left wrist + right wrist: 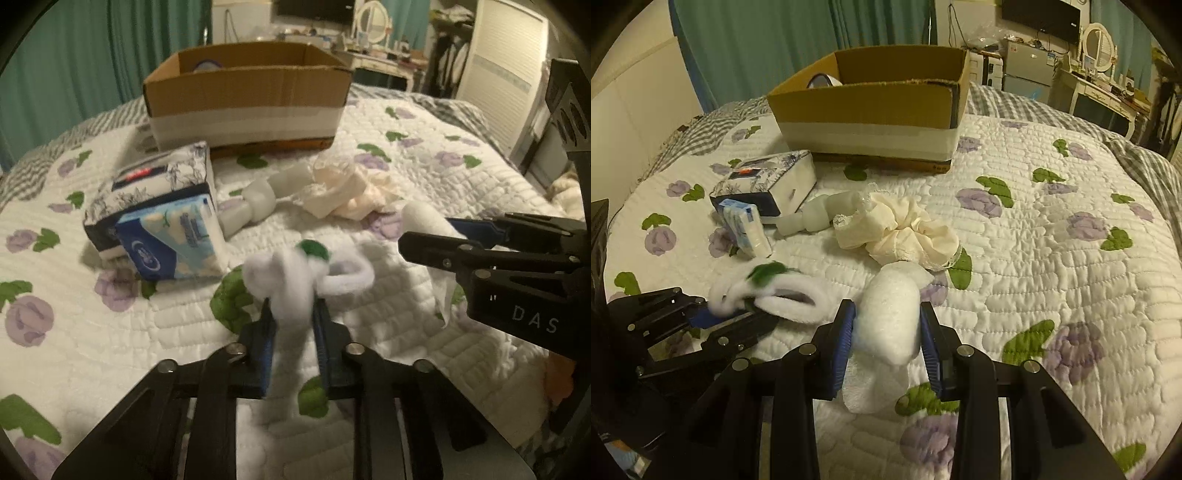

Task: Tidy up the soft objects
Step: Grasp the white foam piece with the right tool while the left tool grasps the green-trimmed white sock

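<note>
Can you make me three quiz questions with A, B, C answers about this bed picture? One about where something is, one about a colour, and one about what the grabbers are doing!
1. Where is the cardboard box?
A. on the bed quilt, behind the tissue packs
B. on the floor
C. on the dresser

2. What colour is the spot on the fluffy white toy?
A. red
B. green
C. yellow

3. What is the right hand-held gripper doing?
A. hanging open over the box
B. squeezing a white soft roll
C. holding a tissue pack

Answers: 1 A, the box sits on the quilt beyond the tissue packs. 2 B, a green patch shows on top. 3 B, both fingers press the roll's sides.
</note>
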Motion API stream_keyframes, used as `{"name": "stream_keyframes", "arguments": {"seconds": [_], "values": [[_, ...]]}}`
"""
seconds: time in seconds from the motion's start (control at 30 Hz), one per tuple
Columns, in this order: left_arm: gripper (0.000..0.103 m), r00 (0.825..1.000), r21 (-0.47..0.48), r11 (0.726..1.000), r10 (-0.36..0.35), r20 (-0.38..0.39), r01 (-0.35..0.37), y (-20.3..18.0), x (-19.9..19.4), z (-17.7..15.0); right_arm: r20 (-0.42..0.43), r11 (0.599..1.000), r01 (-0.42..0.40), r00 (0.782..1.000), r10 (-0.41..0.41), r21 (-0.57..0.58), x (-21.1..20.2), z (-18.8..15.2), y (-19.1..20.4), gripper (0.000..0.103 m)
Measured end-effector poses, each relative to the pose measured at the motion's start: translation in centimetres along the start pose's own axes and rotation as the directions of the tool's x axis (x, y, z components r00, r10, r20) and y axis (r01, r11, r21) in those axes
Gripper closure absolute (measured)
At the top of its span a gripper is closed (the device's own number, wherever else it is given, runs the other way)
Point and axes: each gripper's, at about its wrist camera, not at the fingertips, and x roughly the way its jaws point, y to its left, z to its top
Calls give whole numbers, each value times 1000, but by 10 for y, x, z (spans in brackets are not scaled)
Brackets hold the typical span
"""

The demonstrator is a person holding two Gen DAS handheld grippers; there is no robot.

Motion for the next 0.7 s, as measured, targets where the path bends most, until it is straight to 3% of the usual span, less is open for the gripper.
{"name": "stream_keyframes", "arguments": {"seconds": [0.03, 0.43, 0.63, 0.7], "values": [[96, 1000, 6, 1000, -2, 5, 2, -1, -3, 0, 6, 1000, 3, 1000, -3, 2, -4, -1, 0, 68], [97, 997, -12, 1000, -23, 74, 24, 1, -34, 0, 50, 1000, 16, 999, -16, 7, -32, -9, 9, 68], [90, 999, -32, 999, 20, 41, -19, 6, -32, 1, 48, 1000, 12, 999, -13, 21, -32, -10, 4, 68], [81, 998, -22, 998, 52, 30, -51, 6, -29, 0, 44, 1000, 9, 999, -10, 27, -30, -10, 3, 68]]}}
